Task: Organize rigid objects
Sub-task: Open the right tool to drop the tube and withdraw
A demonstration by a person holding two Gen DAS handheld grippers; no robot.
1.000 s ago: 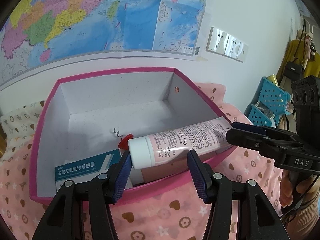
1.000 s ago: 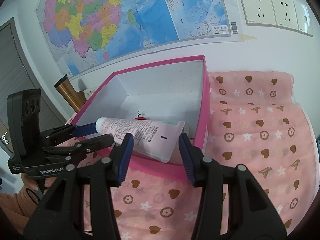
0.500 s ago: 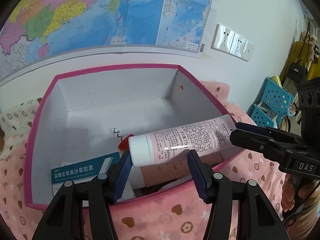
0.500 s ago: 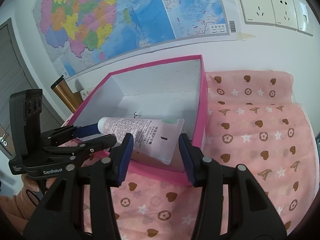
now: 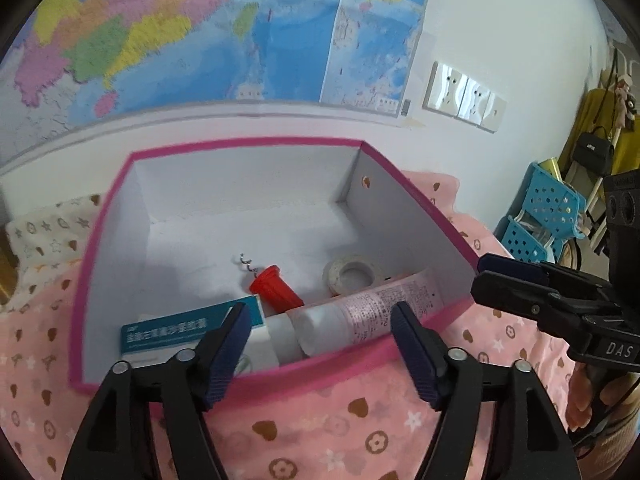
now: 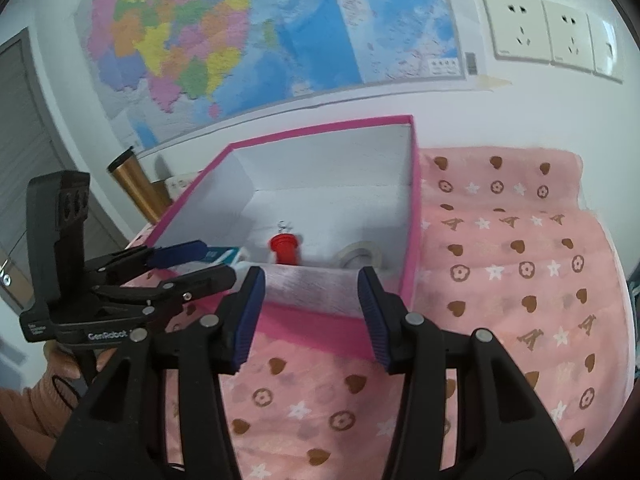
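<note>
A pink-rimmed white box point(image 5: 420, 216) stands on a pink patterned cloth. Inside lie a pink tube with a white cap point(image 5: 360, 316), a red-handled corkscrew point(image 5: 274, 290), a roll of tape point(image 5: 352, 276) and a teal medicine carton point(image 5: 168, 330). My left gripper point(image 5: 320, 352) is open and empty just in front of the box's near wall. My right gripper point(image 6: 310, 316) is open, with the tube's flat end point(image 6: 312, 284) lying inside the box beyond its fingertips. Each gripper shows in the other's view, the right one point(image 5: 552, 300) and the left one point(image 6: 168, 268).
A wall with a map and sockets point(image 6: 552, 36) rises behind the box. A copper flask point(image 6: 136, 188) stands to the left. Blue plastic baskets point(image 5: 544, 216) and hanging bags are at the right. The pink cloth point(image 6: 520, 280) spreads to the right of the box.
Both grippers opened and let go of the pink tube, which dropped from above the rim into the box. Both grippers drew back slightly.
</note>
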